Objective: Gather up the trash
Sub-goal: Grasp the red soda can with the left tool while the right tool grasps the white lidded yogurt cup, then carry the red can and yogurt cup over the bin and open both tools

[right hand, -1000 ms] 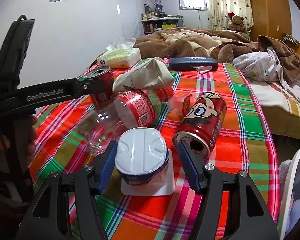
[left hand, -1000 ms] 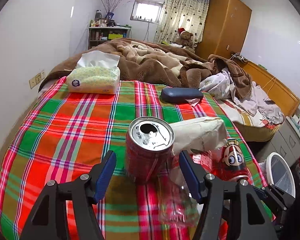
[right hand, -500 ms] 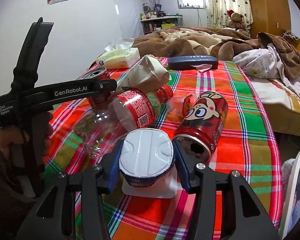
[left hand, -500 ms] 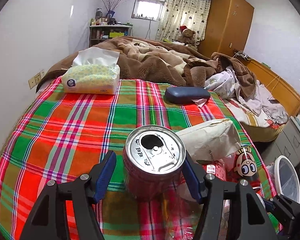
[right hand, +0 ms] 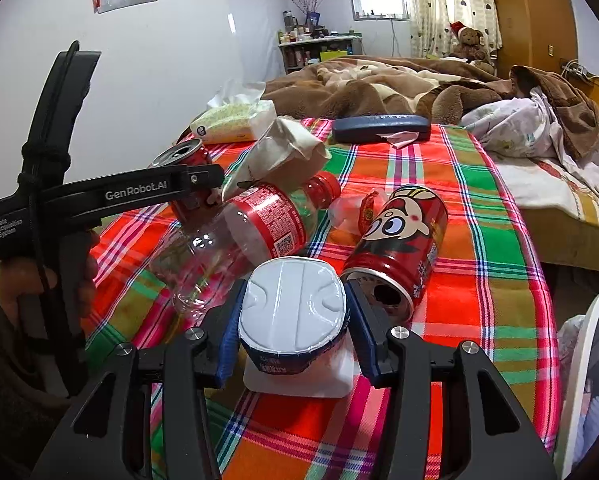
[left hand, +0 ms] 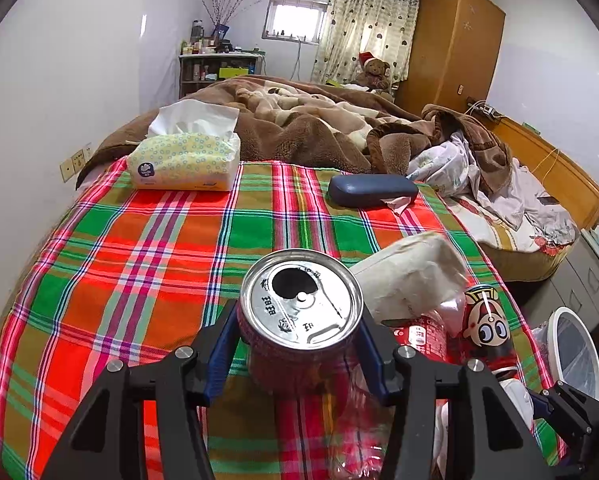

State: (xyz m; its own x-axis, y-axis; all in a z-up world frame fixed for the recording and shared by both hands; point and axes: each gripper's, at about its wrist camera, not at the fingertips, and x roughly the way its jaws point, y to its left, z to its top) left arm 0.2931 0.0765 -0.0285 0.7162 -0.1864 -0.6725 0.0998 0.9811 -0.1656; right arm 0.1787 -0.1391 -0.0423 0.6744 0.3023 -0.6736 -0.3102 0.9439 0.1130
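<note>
While clamped: can inside left claw

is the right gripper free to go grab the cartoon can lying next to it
Probably not yet. The right gripper has its fingers closed on the upside-down cup, so it is occupied. The cartoon can lies just beside it on the plaid cloth with nothing covering it; drop the cup first.

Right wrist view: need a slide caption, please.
Right claw shut on an upturned yogurt cup on the plaid cloth, beside a tipped cartoon can.
</note>
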